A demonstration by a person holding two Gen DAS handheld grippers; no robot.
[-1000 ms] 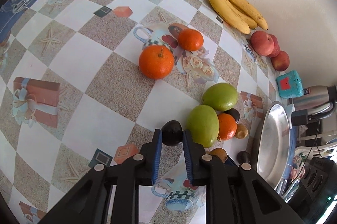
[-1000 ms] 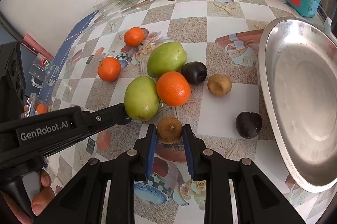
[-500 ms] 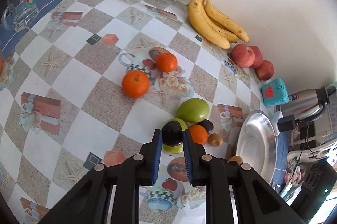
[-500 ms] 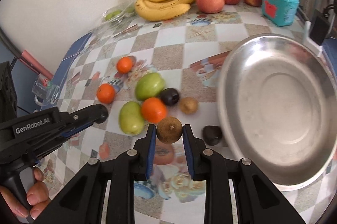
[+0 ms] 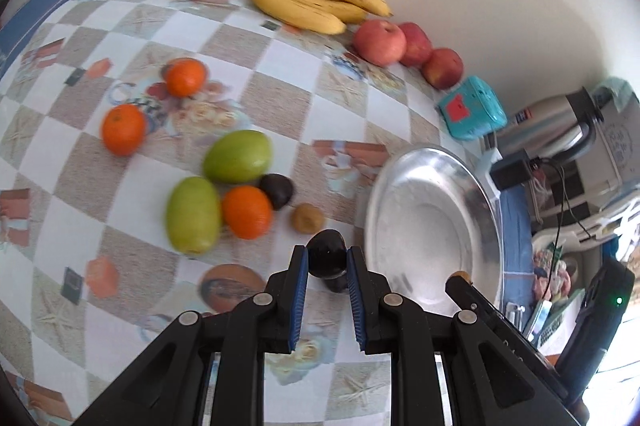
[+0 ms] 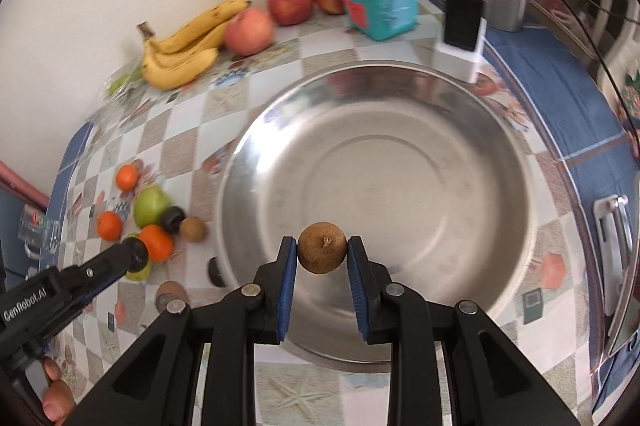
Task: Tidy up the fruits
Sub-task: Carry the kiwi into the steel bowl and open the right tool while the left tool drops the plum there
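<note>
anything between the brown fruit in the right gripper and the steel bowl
Nothing visible. The right gripper holds the brown fruit over the empty steel bowl, with no other fruit or the left gripper beneath it.

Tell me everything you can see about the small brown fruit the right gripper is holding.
The brown fruit is small, round and matte, with rough tan, speckled skin and a tiny stem nub facing the camera. It looks whole and unbruised. The right gripper pinches it between its blue-lined fingers, one pad on each side, and nothing else touches it. In the right wrist view it appears over the near part of the metal bowl, which holds no fruit.
</note>
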